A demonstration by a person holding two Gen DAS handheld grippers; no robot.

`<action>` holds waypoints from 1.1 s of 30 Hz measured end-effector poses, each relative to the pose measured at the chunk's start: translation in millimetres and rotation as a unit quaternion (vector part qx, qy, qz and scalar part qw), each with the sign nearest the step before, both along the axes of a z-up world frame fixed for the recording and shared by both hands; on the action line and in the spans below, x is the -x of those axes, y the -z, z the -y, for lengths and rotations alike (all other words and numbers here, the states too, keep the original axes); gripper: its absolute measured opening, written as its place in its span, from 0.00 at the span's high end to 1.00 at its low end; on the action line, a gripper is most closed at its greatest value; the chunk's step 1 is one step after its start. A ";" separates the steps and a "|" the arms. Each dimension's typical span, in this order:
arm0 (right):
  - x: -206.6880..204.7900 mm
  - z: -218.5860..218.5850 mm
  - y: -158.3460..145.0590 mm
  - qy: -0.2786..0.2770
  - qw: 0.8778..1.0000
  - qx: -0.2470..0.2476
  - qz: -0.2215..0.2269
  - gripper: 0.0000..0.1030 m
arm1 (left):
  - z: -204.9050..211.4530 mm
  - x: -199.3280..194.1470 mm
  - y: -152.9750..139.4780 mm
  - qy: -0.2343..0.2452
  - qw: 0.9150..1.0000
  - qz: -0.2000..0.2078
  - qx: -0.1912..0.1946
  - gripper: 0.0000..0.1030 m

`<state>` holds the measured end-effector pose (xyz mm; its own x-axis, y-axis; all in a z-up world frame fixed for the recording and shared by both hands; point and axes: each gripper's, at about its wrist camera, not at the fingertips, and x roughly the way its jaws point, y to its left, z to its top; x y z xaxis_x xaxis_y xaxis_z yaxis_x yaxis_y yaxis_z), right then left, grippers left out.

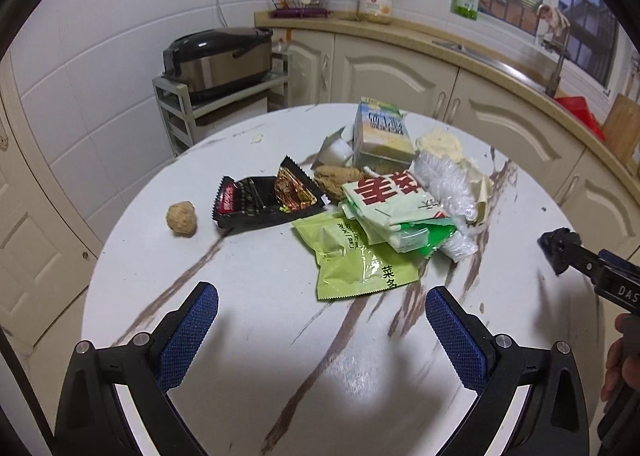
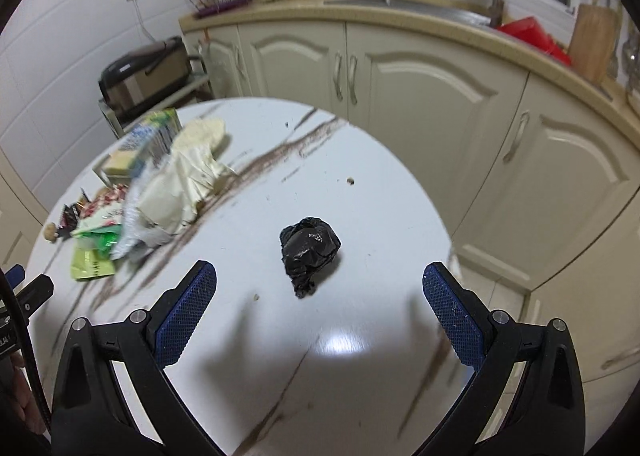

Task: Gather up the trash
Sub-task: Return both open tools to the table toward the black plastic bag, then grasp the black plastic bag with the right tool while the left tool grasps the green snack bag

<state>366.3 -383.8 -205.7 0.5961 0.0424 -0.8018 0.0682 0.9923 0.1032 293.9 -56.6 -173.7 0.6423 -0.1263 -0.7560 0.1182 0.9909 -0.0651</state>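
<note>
Left wrist view is showing almost nothing collected: the left hand-held gripper [image 1: 322, 306] is hovering wide open and empty over the counter [image 1: 248, 336], just short of the green wrapper [image 1: 352, 266] fronting the trash pile [image 1: 384, 192]. Opposite, the right hand-held gripper [image 2: 320, 286], equally spread and empty, is facing a crumpled black bag [image 2: 309, 249] lying apart from the pile. Every piece is probably waiting.

Left hand-held gripper [image 1: 322, 306]: black moulded frame, two fingers faced with blue cross-hatched pads [image 1: 188, 336], silver screw heads at each finger's base. Right hand-held gripper [image 2: 320, 284]: same build, blue pads [image 2: 186, 312] lightly speckled. White lettering on its body in the left view, apparently "DAS", partly cut off. A black cable runs down the right view's left edge.
</note>
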 end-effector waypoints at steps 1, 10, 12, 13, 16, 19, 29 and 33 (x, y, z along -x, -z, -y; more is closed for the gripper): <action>-4.7 0.4 5.5 -0.001 1.000 0.000 -0.005 0.00 | 0.9 -7.8 2.7 0.001 1.000 -0.005 -0.001 0.01; -30.1 -8.3 31.4 -0.021 0.999 0.011 -0.031 0.31 | 17.9 -67.4 25.6 0.004 0.999 -0.042 -0.015 0.01; -31.4 -12.3 30.9 -0.027 0.999 0.026 -0.025 0.44 | 22.8 -80.1 30.7 0.003 0.999 -0.047 -0.019 0.01; -31.5 -13.7 30.0 -0.030 0.999 0.027 -0.022 0.60 | 24.5 -85.9 33.4 0.000 0.999 -0.050 -0.022 0.02; -33.2 -15.3 28.6 -0.040 0.999 0.020 -0.020 0.67 | 28.7 -98.7 37.4 -0.001 0.999 -0.047 -0.019 0.02; -33.1 -16.1 28.5 -0.047 0.999 0.012 -0.018 0.68 | 33.4 -104.0 42.8 0.001 0.999 -0.040 -0.017 0.10; -29.6 -21.3 26.1 -0.058 0.998 -0.006 -0.017 0.69 | 20.1 -112.8 49.0 0.018 0.998 -0.029 0.043 0.70; -27.4 -26.0 23.4 -0.066 0.998 -0.010 -0.015 0.69 | 10.7 -108.7 51.3 0.025 0.997 -0.029 0.061 0.79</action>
<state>393.7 -357.8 -229.2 0.5608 0.1346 -0.8170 -0.0594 0.9907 0.1224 402.6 -67.4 -224.9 0.5877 -0.2508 -0.7692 0.1603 0.9680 -0.1932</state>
